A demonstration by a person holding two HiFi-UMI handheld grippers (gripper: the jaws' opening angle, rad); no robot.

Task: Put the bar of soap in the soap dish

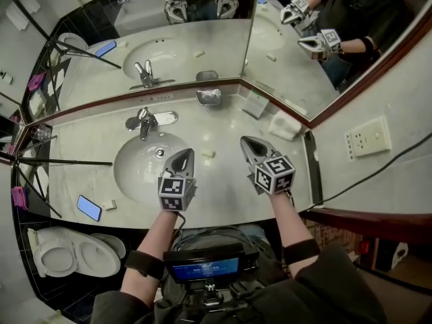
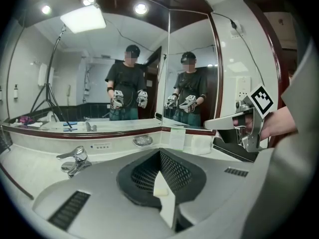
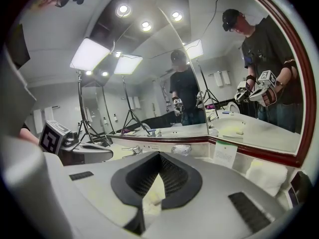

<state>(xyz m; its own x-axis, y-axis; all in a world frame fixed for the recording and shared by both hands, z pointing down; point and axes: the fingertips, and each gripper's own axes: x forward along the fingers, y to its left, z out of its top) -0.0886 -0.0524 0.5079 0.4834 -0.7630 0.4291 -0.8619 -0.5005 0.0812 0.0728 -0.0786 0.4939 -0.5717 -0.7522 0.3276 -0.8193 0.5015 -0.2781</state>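
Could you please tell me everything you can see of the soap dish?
The soap dish is a small, shiny, rounded tray with a raised rim, metal by its look. It sits level at the back of the counter, right of the tap, below the corner where the two mirrors meet. No soap shows in it and nothing else touches it. Whether it is fixed to the wall I cannot tell.

No lettering is legible; print on the card (image 1: 255,104) and screen (image 1: 204,269) is blurred.

White counter (image 1: 229,123) bears soap bar (image 1: 208,153), soap dish (image 1: 208,97), phone (image 1: 88,208), towel (image 1: 284,125).
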